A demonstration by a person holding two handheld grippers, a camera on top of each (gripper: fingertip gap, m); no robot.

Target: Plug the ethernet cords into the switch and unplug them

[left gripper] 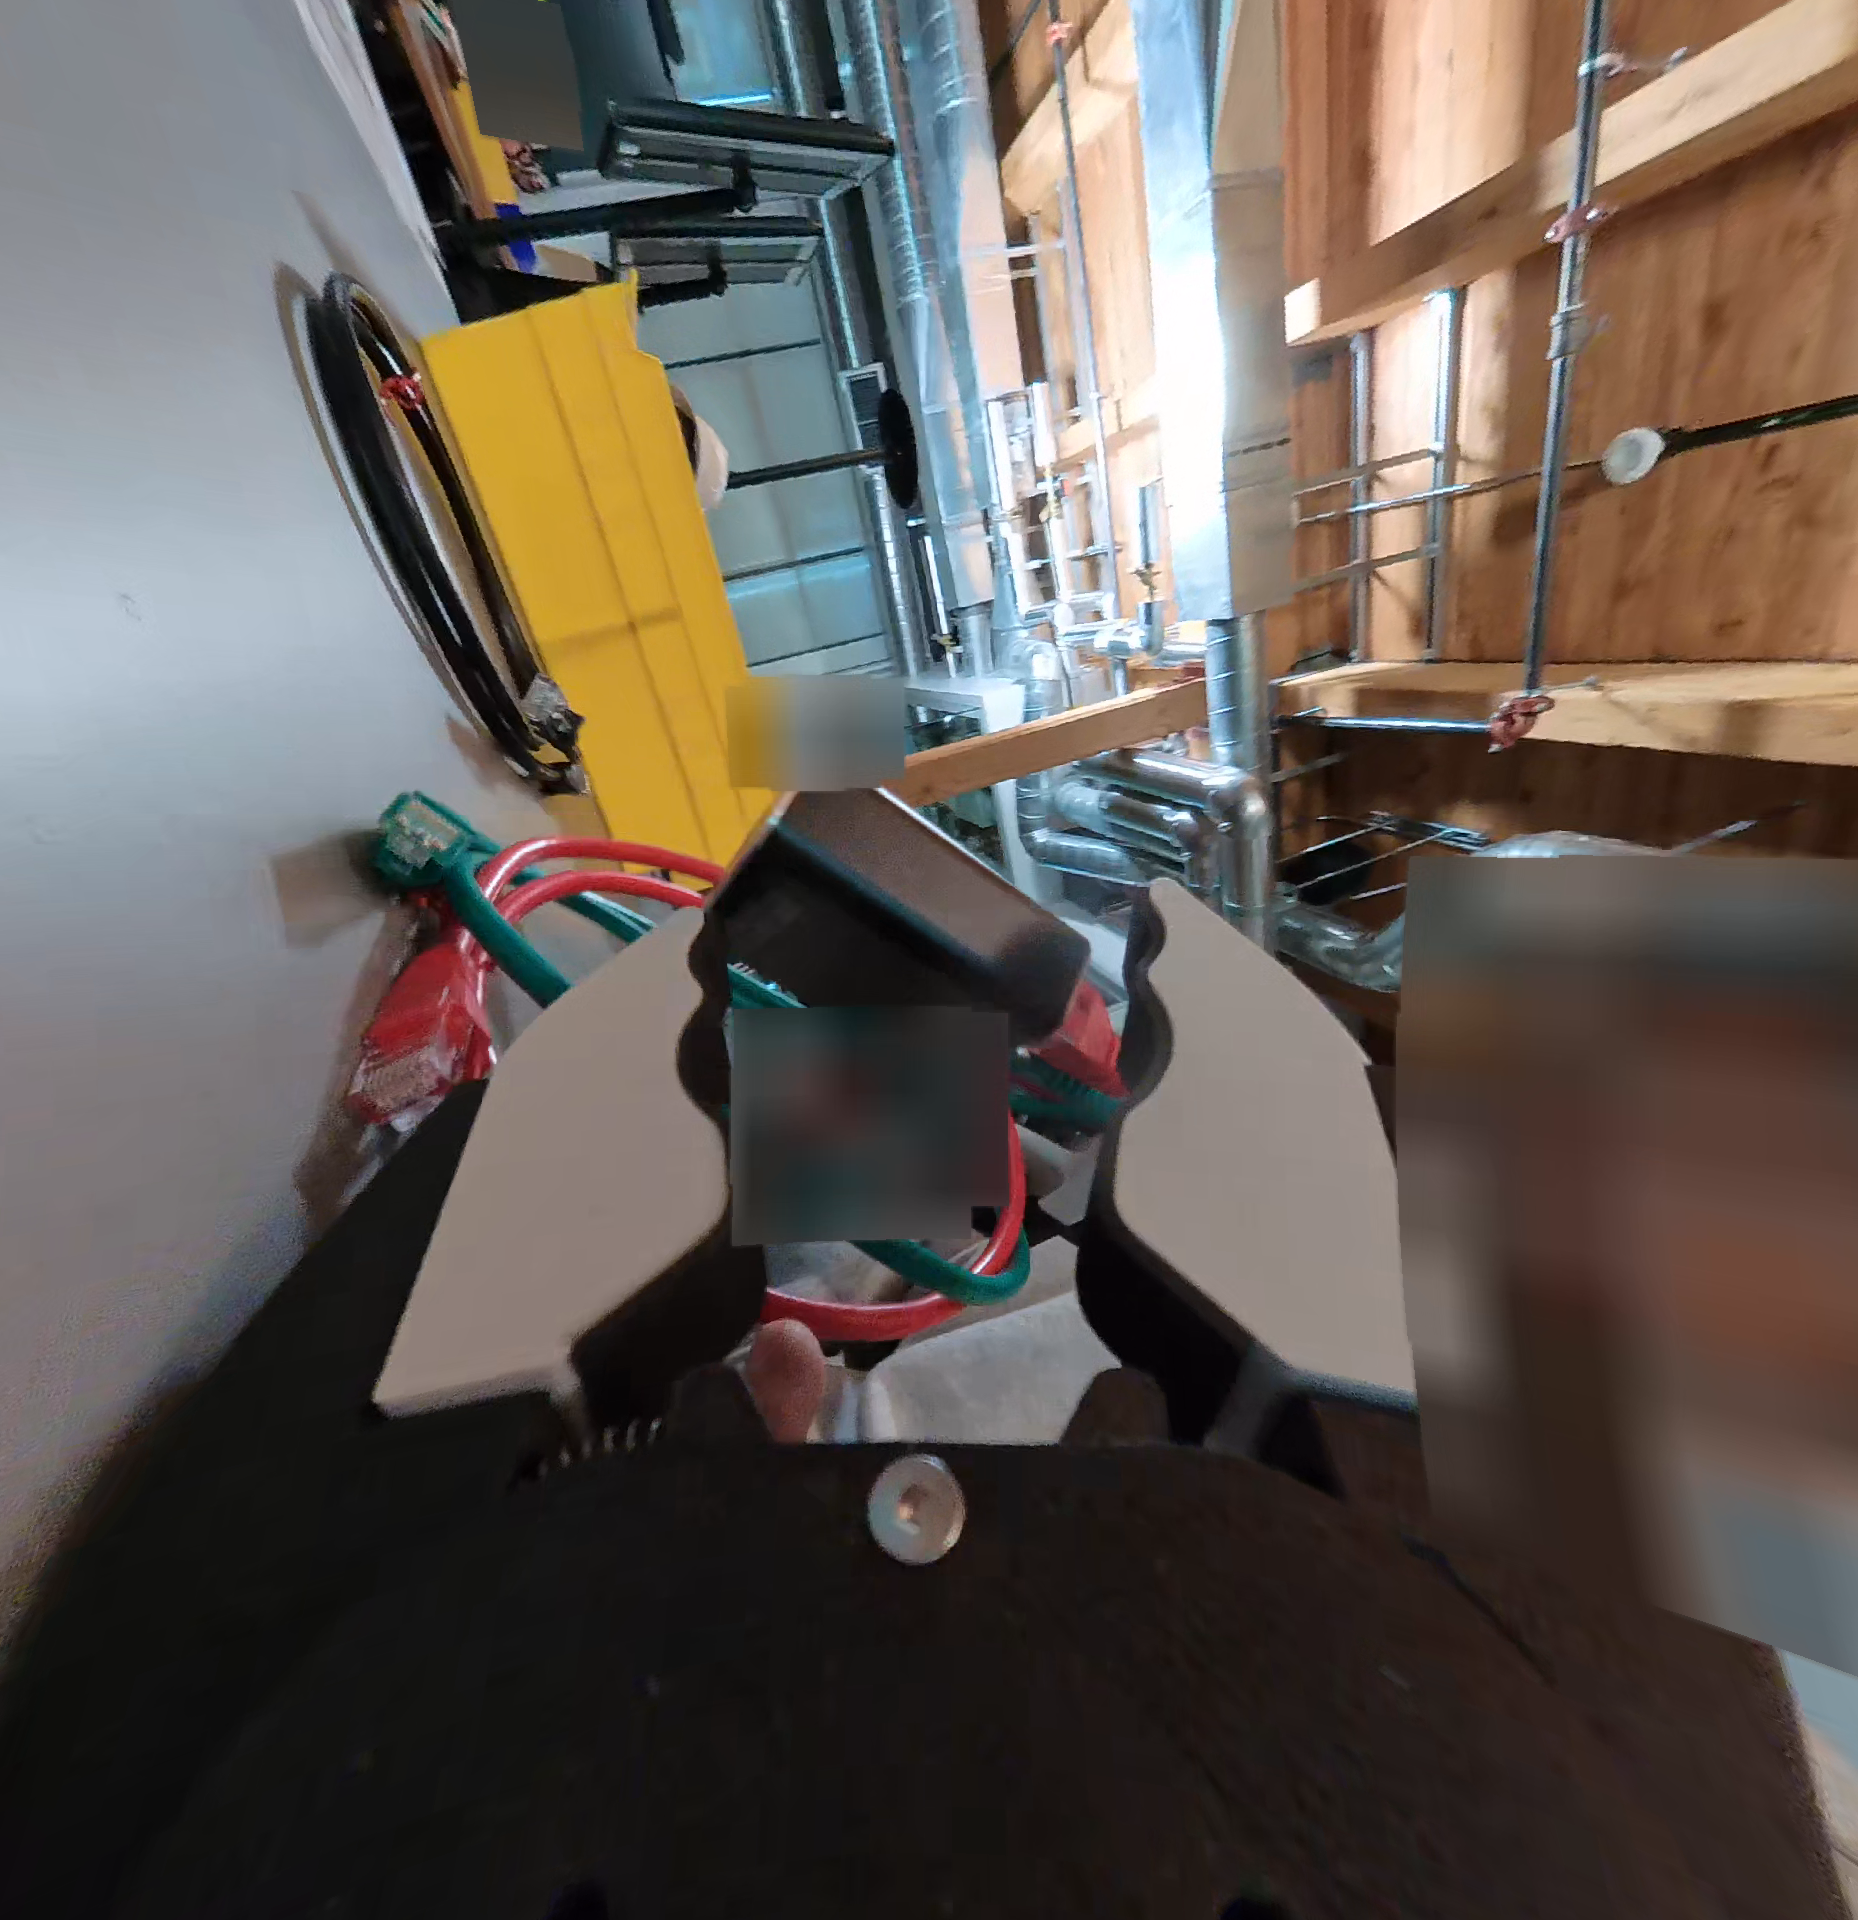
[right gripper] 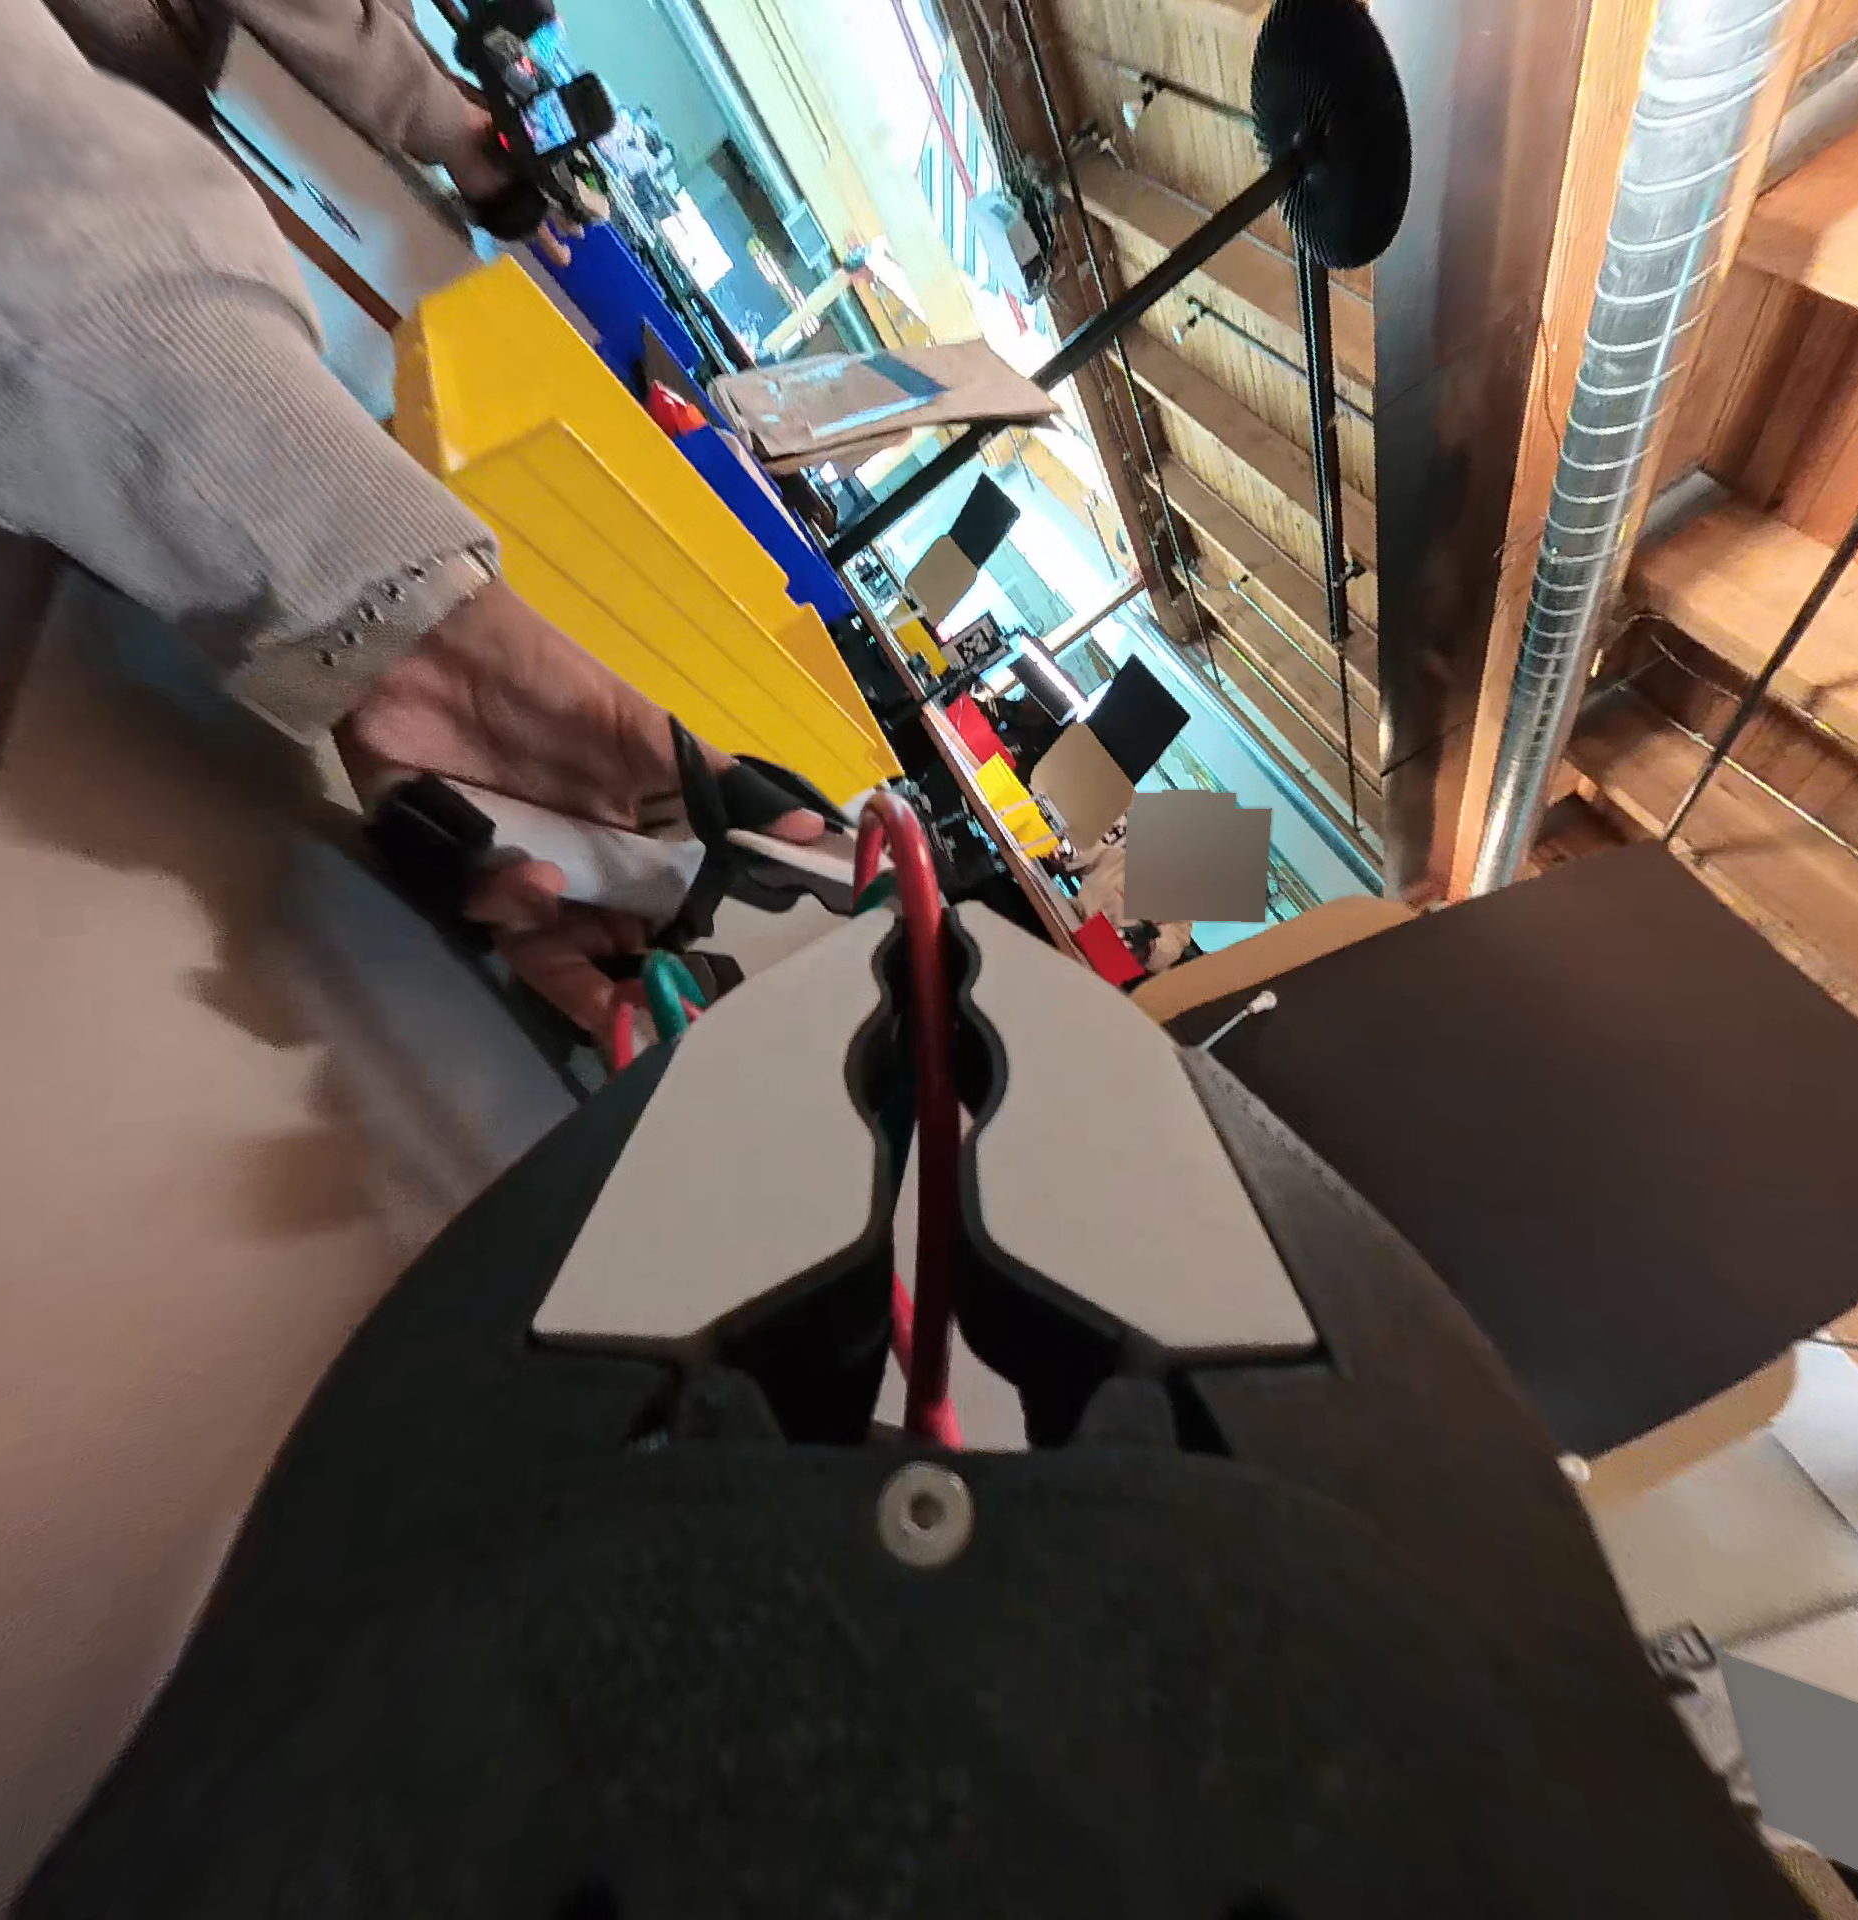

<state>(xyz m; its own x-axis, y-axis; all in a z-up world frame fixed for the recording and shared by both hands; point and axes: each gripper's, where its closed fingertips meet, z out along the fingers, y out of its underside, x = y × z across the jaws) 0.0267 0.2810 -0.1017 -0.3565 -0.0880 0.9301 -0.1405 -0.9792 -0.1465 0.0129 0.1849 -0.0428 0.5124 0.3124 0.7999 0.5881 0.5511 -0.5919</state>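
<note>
- Fingers of left gripper [left gripper: 925, 997] spread apart, black box-shaped switch [left gripper: 894, 914] between their tips, contact unclear.
- Right gripper [right gripper: 927, 971] fingers clenched on thin red ethernet cord [right gripper: 930, 1091].
- Loose red plug [left gripper: 421, 1039] and green plug [left gripper: 416, 836] lie on white table [left gripper: 125, 727], beside yellow plastic bin [left gripper: 592, 582].

We're looking at two matching grippers here. The left gripper [left gripper: 925, 1039] is showing pale grey plates on its fingers [left gripper: 582, 1174] with wavy black inner edges, a rough black body, and a silver hex screw [left gripper: 914, 1507] at 6 o'clock. The right gripper [right gripper: 930, 997] is sporting the same look. We're wearing a ribbed grey-beige sleeve [right gripper: 177, 416] up at 10 o'clock.
</note>
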